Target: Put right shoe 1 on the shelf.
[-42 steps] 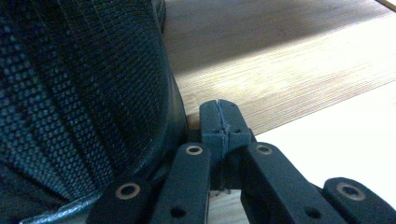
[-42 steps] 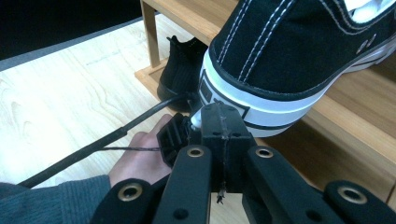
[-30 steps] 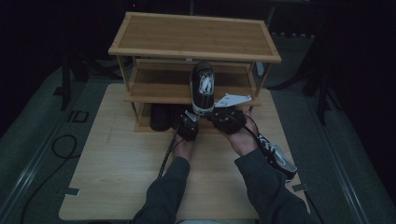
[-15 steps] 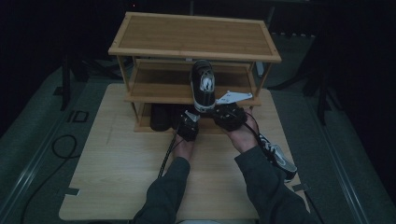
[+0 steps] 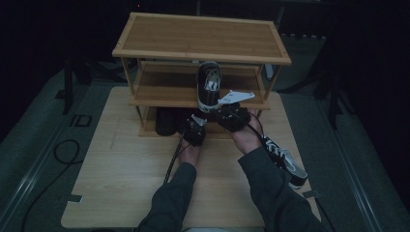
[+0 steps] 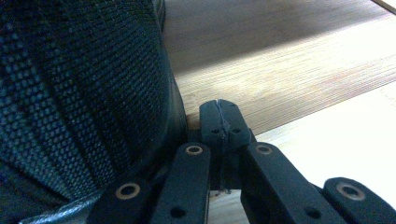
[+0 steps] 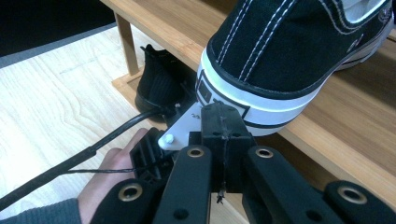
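Dim room, pale wooden tabletop (image 5: 121, 193): black-and-white canvas sneaker (image 5: 209, 87) already on the bamboo rack's middle shelf (image 5: 164, 96), right claw (image 7: 219, 122) closed empty against its heel, left claw (image 6: 219, 122) closed empty beside a black mesh shoe (image 6: 79, 93); matching sneaker (image 5: 285, 162) left on tabletop.

Left claw (image 5: 196, 126) and right claw (image 5: 227, 116) both closed.

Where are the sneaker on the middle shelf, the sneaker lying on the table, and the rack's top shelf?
Shelf sneaker (image 5: 209, 89), high view, laces.
Table sneaker (image 5: 285, 162), high view, upper.
Top shelf (image 5: 193, 36), high view, board centre.
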### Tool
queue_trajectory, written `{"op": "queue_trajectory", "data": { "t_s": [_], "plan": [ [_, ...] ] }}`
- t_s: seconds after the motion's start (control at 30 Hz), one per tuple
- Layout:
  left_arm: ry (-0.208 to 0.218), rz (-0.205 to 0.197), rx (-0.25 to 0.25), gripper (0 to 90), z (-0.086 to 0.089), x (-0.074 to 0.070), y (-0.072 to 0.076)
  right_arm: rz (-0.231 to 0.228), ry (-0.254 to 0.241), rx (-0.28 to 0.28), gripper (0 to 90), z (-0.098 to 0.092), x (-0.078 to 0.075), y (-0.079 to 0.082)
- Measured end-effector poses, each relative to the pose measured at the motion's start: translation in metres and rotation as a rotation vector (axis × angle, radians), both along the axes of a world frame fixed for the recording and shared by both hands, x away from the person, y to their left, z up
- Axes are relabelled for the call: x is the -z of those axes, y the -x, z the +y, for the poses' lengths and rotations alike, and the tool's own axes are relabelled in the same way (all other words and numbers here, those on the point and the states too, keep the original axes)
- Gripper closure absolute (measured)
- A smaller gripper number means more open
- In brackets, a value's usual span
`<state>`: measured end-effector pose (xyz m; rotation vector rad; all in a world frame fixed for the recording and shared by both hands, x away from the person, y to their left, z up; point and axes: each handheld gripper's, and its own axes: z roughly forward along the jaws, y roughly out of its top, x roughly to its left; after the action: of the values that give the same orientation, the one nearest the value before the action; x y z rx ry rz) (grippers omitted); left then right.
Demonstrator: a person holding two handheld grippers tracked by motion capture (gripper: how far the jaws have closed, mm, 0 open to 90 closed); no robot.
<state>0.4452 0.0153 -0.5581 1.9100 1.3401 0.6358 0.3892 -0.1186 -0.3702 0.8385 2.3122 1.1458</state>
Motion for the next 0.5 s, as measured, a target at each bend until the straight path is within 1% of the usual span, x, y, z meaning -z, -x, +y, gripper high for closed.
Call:
{"op": "queue_trajectory", "data": {
  "t_s": [0.07, 0.1, 0.17, 0.2, 0.4, 0.5],
  "plan": [
    [0.001, 0.001, 0.000, 90.0, 0.0001, 0.0000, -0.0001, 0.003, -0.002, -0.001, 90.0, 0.0003, 0.0004, -0.0010],
    [0.001, 0.001, 0.000, 90.0, 0.0002, 0.0000, -0.0001, -0.002, 0.011, 0.008, 90.0, 0.0012, 0.0016, -0.0027],
    [0.001, 0.001, 0.000, 90.0, 0.0001, 0.0000, -0.0001, 0.004, 0.005, 0.016, 90.0, 0.0003, 0.0030, -0.0055],
    [-0.001, 0.000, 0.000, 90.0, -0.0001, 0.0000, 0.0000, 0.013, -0.003, 0.007, 90.0, 0.0005, 0.0036, -0.0071],
    [0.000, 0.000, 0.000, 90.0, 0.0000, 0.0000, 0.0000, 0.005, 0.015, 0.008, 90.0, 0.0043, 0.0044, -0.0073],
    [-0.001, 0.000, -0.001, 90.0, -0.0001, 0.0000, 0.0000, 0.004, 0.013, 0.015, 90.0, 0.0027, 0.0049, -0.0088]
  ]
}}
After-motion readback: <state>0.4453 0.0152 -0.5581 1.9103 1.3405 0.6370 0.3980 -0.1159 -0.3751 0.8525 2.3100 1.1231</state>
